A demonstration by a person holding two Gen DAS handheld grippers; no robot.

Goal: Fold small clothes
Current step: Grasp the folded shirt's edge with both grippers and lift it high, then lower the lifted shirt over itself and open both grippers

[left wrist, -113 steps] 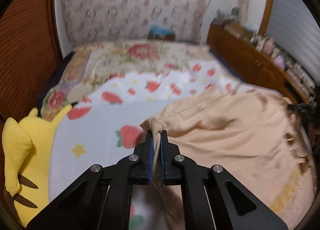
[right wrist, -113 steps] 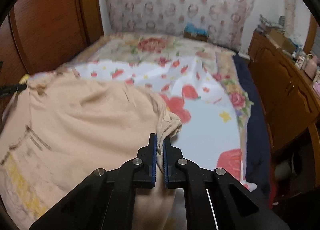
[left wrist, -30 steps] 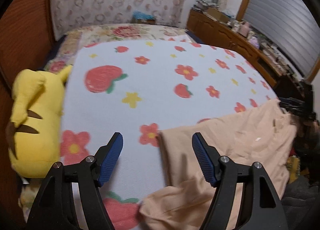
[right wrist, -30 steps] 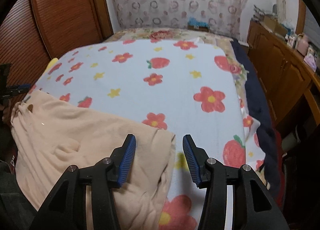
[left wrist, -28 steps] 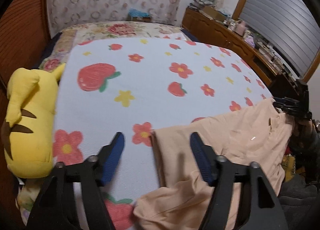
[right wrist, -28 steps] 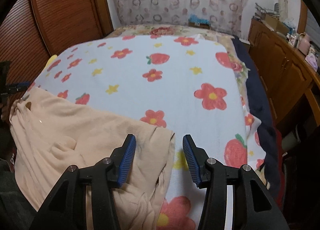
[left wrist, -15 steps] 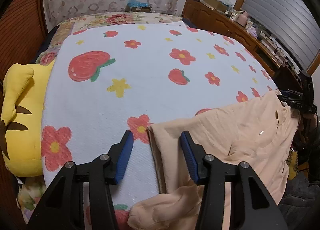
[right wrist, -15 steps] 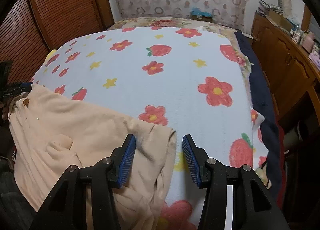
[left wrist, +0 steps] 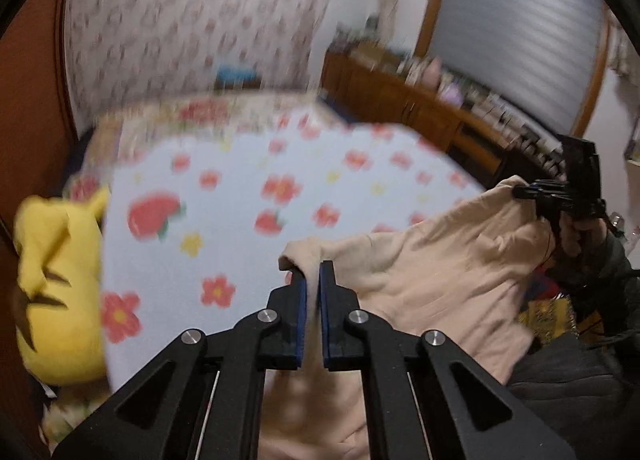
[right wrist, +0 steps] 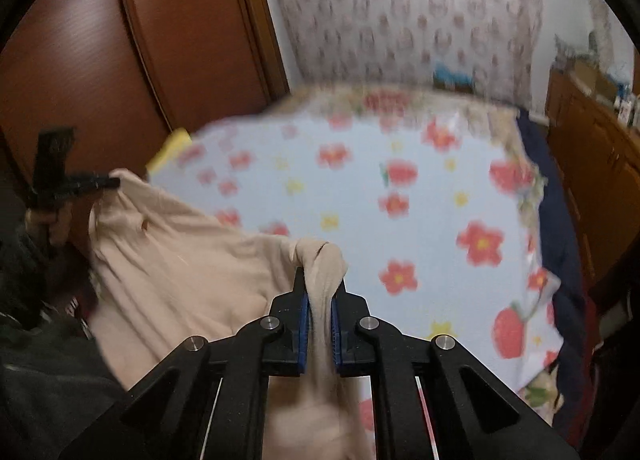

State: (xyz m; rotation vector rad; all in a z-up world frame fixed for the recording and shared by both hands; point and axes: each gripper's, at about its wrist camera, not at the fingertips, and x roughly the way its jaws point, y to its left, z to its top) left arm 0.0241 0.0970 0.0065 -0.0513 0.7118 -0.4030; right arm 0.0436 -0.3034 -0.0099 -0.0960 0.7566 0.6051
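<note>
Left wrist view: left gripper (left wrist: 312, 272) clenched on one corner of the peach-beige soft cotton garment (left wrist: 432, 272); jaws just finished closing, cloth bunched between the blue pads. Garment hangs stretched btwn both grippers, over the near edge of the bed w/ the pale-blue blanket printed w/ red flowers & strawberries (left wrist: 240, 228). Right gripper (left wrist: 520, 192) shows at far right, black, nipping the other corner. Yellow plush toy w/ brown stripes (left wrist: 56, 280) lies at the blanket's left edge. Wooden sideboard (left wrist: 400, 100) w/ small items along the right wall; view blurred.

Right wrist view: right gripper (right wrist: 320, 284) also clenched on a thick wad of the garment (right wrist: 192, 272), jaws just closed on it. Left gripper (right wrist: 108, 182) seen far left, holding the opposite corner; a hand (right wrist: 52, 226) grips its handle. Blanket (right wrist: 400, 200) spreads beyond; reddish-brown wooden wardrobe door (right wrist: 120, 40) behind.
</note>
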